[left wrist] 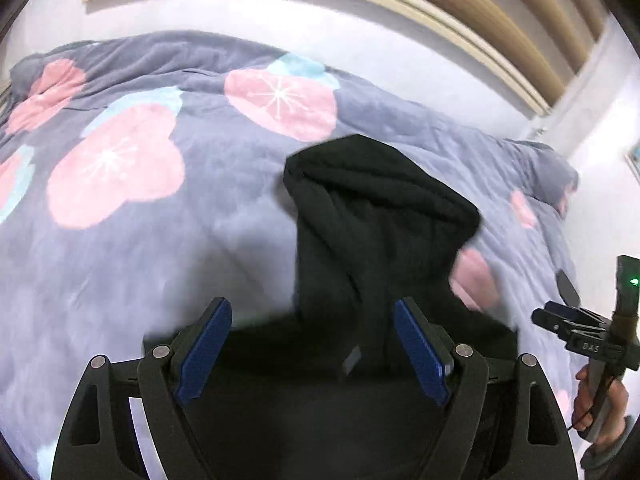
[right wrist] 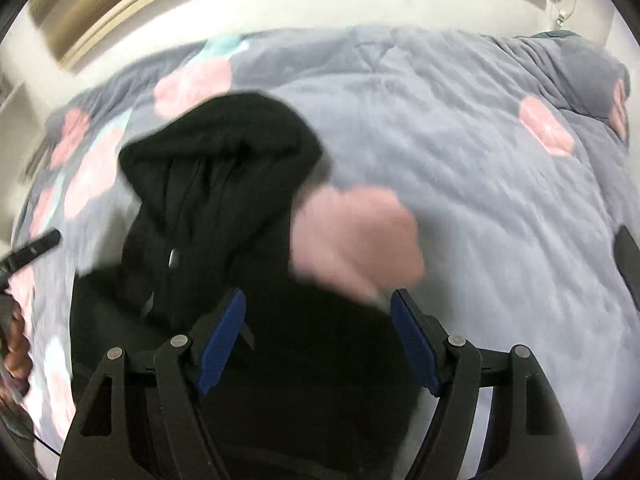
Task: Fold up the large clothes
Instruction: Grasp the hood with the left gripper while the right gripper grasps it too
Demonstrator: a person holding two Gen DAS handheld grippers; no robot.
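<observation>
Garment: black fleece hooded top [left wrist: 384, 232] on grey floral quilt [left wrist: 160, 240] | left gripper [left wrist: 312, 352], right gripper [right wrist: 318, 344]: released, empty | next: regrasp hem corners, fold evenly.

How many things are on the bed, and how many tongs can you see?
Black hoodie: 1
Flowery grey blanket: 1
Tongs: 2, the left tongs and the right tongs
Total: 4
</observation>
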